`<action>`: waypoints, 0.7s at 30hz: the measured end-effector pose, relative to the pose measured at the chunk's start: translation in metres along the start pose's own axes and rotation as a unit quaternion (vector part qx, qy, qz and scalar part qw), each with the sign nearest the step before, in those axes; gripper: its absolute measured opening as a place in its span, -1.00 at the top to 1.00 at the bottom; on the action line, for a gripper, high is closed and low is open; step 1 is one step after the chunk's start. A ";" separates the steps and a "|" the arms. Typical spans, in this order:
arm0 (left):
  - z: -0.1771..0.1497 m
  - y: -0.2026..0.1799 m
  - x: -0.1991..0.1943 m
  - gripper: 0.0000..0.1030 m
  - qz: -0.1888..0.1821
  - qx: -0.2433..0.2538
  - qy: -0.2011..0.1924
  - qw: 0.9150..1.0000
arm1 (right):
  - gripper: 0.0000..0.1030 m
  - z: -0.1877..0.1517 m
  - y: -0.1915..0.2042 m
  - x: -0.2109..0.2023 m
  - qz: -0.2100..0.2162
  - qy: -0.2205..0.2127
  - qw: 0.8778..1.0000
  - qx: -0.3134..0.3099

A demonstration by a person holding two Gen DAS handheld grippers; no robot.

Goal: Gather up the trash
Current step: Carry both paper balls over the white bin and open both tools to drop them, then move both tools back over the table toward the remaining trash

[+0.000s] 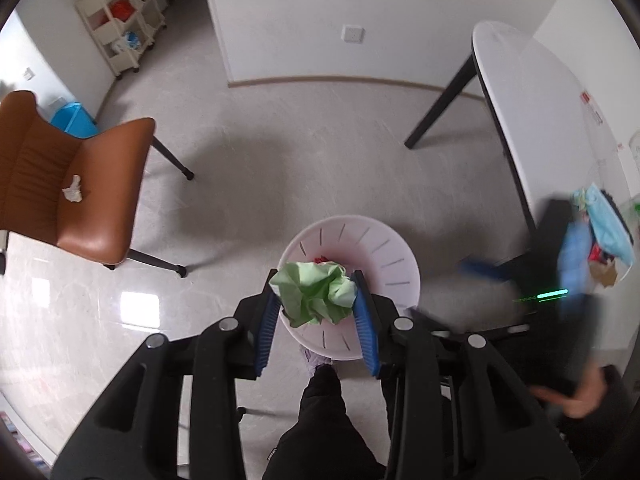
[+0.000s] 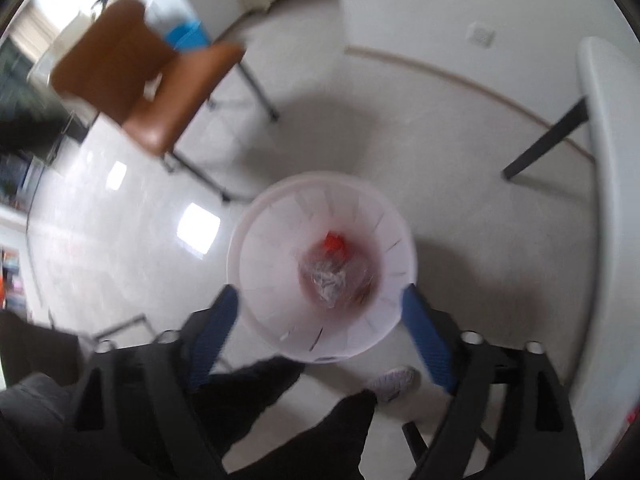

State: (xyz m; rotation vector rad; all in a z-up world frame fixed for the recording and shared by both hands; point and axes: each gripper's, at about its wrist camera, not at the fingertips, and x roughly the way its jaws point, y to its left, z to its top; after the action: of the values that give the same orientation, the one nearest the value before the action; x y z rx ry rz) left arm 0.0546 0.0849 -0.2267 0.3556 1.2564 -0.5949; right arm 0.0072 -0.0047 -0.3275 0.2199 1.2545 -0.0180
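A white slatted trash basket (image 1: 394, 256) stands on a pale tiled floor (image 1: 280, 160), seen from almost straight above. At its bottom lie a red scrap (image 2: 334, 241) and a crumpled clear wrapper (image 2: 330, 278).

Directly over the near side of the basket, the left gripper (image 1: 316, 294) points steeply down. Its two blue pads are closed partway against a crumpled ball of green paper (image 1: 314, 292), which hangs between them above the basket's opening.

The right gripper (image 2: 320, 300) also hangs over the basket, pointing down. Its blue fingers (image 2: 426, 340) are spread wide, one on each side of the basket's rim as the camera sees it, with nothing between them. This view is blurred.

Just below the basket stand the person's dark trouser legs (image 1: 320, 420) and a light shoe (image 2: 394, 380).

Left of the basket, well apart, is a brown leather chair (image 1: 80, 184) with a crumpled white tissue (image 1: 73, 190) on its seat. Beyond the chair, by the wall, sit a blue bin (image 1: 74, 118) and a cream shelf cart (image 1: 122, 16).

Right of the basket stands a white table (image 1: 540, 112) on black legs, with mixed litter (image 1: 600, 240) at its near end.
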 end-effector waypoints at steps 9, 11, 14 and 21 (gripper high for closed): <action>-0.004 -0.032 0.060 -0.32 -0.061 0.065 0.046 0.995 | -0.95 -0.010 -0.057 -0.146 -0.052 -0.125 0.985 0.105; -0.008 -0.042 0.071 -0.71 -0.074 0.086 0.055 0.992 | -0.95 -0.018 -0.067 -0.163 -0.063 -0.135 0.982 0.115; -0.014 -0.054 0.089 -0.85 -0.069 0.107 0.070 0.989 | -0.95 -0.028 -0.076 -0.178 -0.072 -0.142 0.979 0.124; -0.015 -0.056 0.104 -0.85 -0.056 0.061 0.092 0.992 | -0.95 -0.044 -0.087 -0.180 -0.083 -0.133 0.980 0.123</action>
State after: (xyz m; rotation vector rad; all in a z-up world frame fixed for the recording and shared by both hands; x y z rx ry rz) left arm 0.0284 0.0253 -0.3266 0.4524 1.4272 -0.7514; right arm -0.1020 -0.1010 -0.1844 0.3161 0.9989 -0.3375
